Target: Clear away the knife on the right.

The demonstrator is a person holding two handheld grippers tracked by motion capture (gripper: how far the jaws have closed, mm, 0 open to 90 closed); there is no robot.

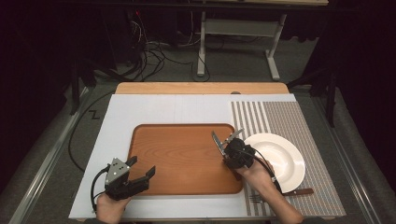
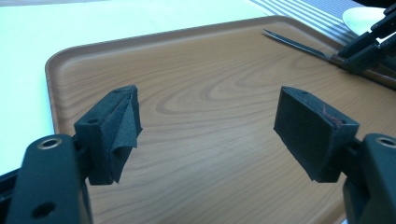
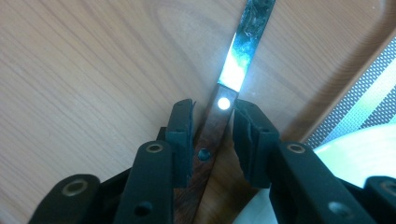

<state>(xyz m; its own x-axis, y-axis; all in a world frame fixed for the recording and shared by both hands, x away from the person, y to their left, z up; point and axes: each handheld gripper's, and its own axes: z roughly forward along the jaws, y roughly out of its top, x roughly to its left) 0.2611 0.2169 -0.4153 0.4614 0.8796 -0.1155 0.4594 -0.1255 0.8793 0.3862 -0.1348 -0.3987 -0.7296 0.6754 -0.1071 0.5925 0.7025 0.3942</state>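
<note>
A knife with a dark wooden handle and a steel blade lies on the wooden tray near its right rim. My right gripper straddles the handle, which sits between the pads with a thin gap on each side, so the jaws stand open. The knife's blade points away from me. My left gripper hovers over the tray's near left corner, wide open with nothing between its pads. From the left gripper view the knife and the other gripper lie at the far right.
A white plate rests on a striped placemat right of the tray. A fork with a wooden handle lies on the mat's near edge, partly under the right forearm. Tray and mat sit on a white board.
</note>
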